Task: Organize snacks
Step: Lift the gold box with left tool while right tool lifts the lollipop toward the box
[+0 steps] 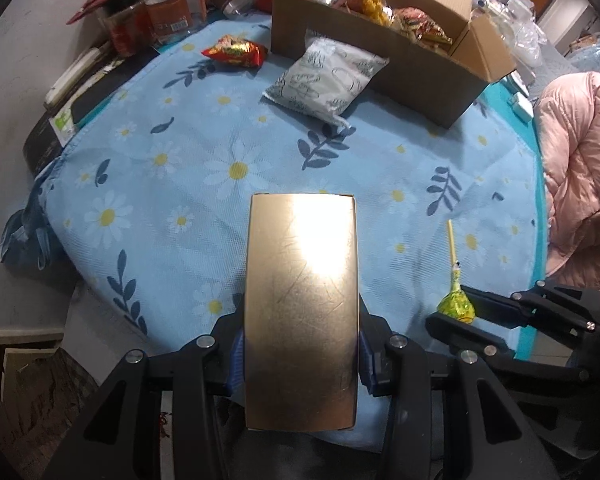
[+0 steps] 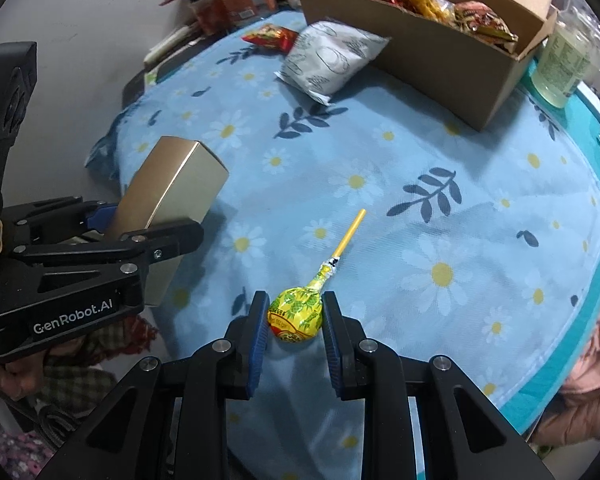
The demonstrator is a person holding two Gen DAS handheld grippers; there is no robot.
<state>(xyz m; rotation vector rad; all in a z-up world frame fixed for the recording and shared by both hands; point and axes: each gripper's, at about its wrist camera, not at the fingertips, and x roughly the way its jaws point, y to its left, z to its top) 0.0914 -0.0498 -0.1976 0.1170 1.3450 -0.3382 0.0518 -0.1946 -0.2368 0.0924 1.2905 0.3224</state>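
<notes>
The left claw (image 1: 300,356) is gripping a plain gold box (image 1: 302,308), long and rectangular with a scuffed, shiny face that is catching a bright glare. The blue pads are pressing against the box's two long sides near its lower half, and the box is sticking out forward past the fingertips, tilting above the surface (image 1: 160,200) with its daisy-print blue cloth. To the right, the right claw (image 2: 294,320) is closing snugly on a lollipop (image 2: 296,314) whose round head is wearing a yellow wrapper printed with green pineapples. The head is sitting squarely between the blue pads, touching both, while its pale yellow stick is pointing away from the claw, up and to the right. Farther back, a grey-white snack pouch (image 2: 332,60) is leaning against an open cardboard box (image 2: 420,48) that is holding more snack packets, with a red packet (image 2: 272,36) lying just left of the pouch.
</notes>
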